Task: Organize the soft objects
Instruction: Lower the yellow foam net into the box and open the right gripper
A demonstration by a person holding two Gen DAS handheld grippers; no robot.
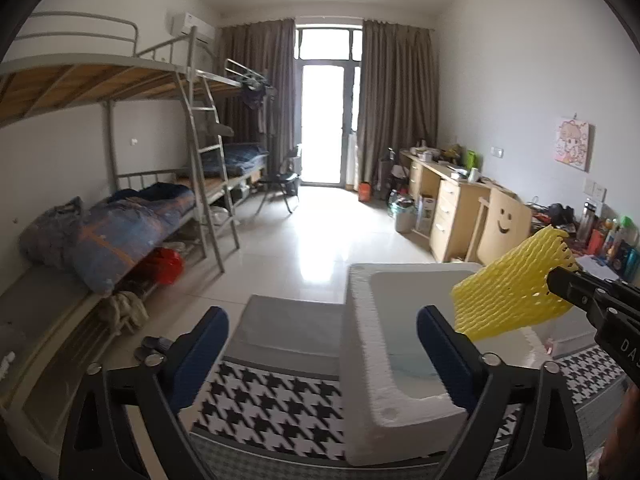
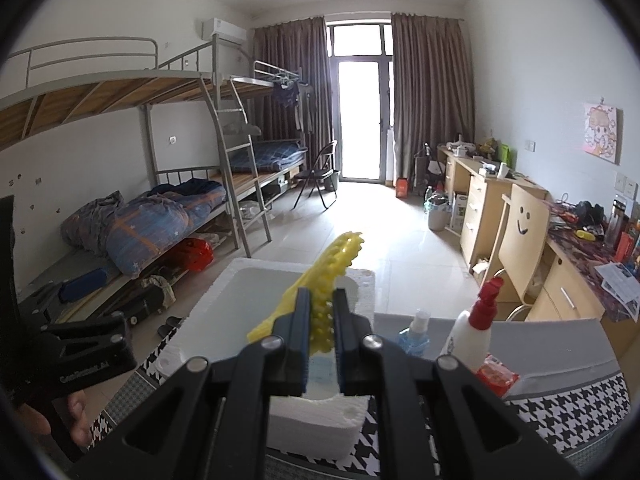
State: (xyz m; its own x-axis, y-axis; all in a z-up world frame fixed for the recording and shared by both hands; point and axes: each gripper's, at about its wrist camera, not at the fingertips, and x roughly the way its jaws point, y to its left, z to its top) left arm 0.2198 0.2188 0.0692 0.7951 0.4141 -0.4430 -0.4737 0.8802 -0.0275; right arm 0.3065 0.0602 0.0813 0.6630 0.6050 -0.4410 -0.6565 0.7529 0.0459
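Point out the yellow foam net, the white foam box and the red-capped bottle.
yellow foam net (image 1: 516, 280), left wrist view, middle of mesh
white foam box (image 2: 362, 284), right wrist view, far rim
red-capped bottle (image 2: 470, 338), right wrist view, white body

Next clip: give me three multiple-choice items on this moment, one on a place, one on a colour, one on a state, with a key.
1. The foam net is:
A. above the foam box
B. on the bunk
C. on the floor

2. Its colour:
A. red
B. yellow
C. blue

3. The left gripper is:
A. shut on the net
B. shut on a bottle
C. open, empty

Key:
1 A, it hangs over the box's opening.
2 B, plainly yellow.
3 C, its jaws stand wide; the right gripper pinches the net.
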